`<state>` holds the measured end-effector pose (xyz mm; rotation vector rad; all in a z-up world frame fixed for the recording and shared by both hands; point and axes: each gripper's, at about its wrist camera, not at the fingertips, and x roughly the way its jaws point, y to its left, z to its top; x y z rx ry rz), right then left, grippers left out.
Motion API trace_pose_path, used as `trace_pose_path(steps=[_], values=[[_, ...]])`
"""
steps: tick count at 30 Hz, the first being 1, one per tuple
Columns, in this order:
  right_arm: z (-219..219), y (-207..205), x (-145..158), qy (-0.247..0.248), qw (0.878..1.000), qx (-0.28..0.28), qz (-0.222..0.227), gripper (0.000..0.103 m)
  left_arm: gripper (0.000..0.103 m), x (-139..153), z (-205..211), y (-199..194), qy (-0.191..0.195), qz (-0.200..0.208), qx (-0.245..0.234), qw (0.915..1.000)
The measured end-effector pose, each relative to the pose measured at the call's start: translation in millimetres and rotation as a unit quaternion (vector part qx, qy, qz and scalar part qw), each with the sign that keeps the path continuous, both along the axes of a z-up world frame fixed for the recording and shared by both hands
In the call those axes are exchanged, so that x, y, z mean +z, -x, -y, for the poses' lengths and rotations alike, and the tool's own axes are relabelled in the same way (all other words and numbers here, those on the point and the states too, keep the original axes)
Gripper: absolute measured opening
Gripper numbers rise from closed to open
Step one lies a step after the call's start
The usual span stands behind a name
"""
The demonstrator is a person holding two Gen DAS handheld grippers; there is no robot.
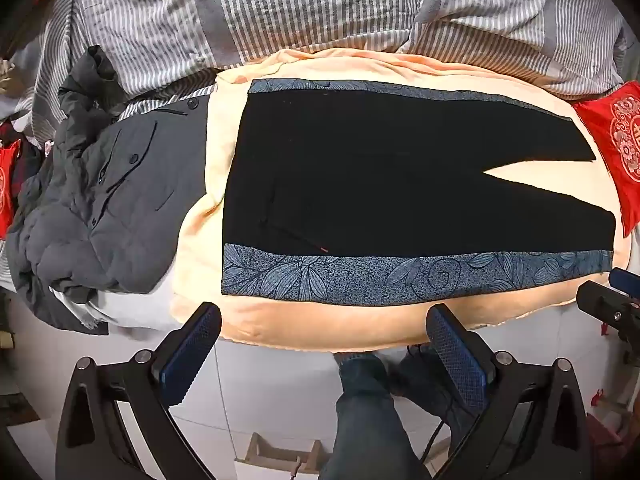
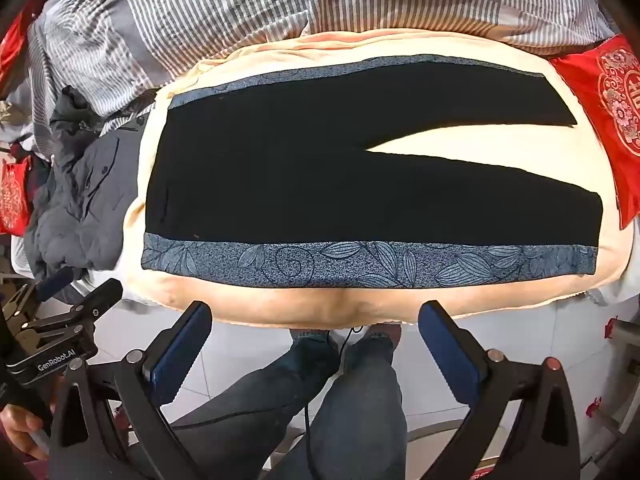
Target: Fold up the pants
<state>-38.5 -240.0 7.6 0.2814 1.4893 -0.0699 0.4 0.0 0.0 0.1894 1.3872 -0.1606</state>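
Black pants (image 1: 380, 184) with blue floral side stripes (image 1: 360, 276) lie flat on a peach blanket (image 1: 208, 208), waistband to the left, both legs spread to the right with a narrow gap between them. They also show in the right wrist view (image 2: 320, 184). My left gripper (image 1: 324, 320) is open and empty, held above the floor just short of the blanket's near edge. My right gripper (image 2: 316, 316) is open and empty, also just short of the near edge. The right gripper's tip shows at the left view's right edge (image 1: 612, 296).
A grey padded jacket (image 1: 100, 208) lies heaped left of the blanket. A striped duvet (image 1: 280, 12) is bunched behind. A red embroidered cushion (image 1: 616, 148) sits at the right end. The person's legs (image 2: 340, 400) and a white tiled floor (image 2: 500, 336) are below.
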Motion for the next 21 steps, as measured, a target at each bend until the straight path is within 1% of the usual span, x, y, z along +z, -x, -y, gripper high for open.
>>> trace_pose_path(steps=[3,5,6,11,12,19,21], values=[[0,0,0,0.002,1.000,-0.001,-0.001,0.103,0.103,0,0,-1,0.000,0.002,-0.001,1.0000],[0,0,1,0.002,1.000,-0.003,0.000,0.103,0.103,0,8,-4,-0.001,0.003,-0.002,1.0000],[0,-1,0,0.002,1.000,-0.003,0.000,0.103,0.103,1,2,-2,0.002,0.003,-0.003,1.0000],[0,-1,0,0.003,1.000,-0.005,-0.001,0.103,0.103,1,7,-5,0.000,0.006,-0.001,1.0000],[-1,-1,0,0.004,1.000,-0.005,-0.001,0.103,0.103,2,-2,-4,0.001,0.006,0.002,1.0000],[-2,1,-1,0.007,1.000,-0.007,-0.002,0.103,0.103,4,-4,-3,0.000,0.008,0.001,1.0000],[-2,1,-1,0.007,1.000,-0.009,-0.002,0.103,0.103,2,-3,-4,-0.008,0.000,0.003,1.0000]])
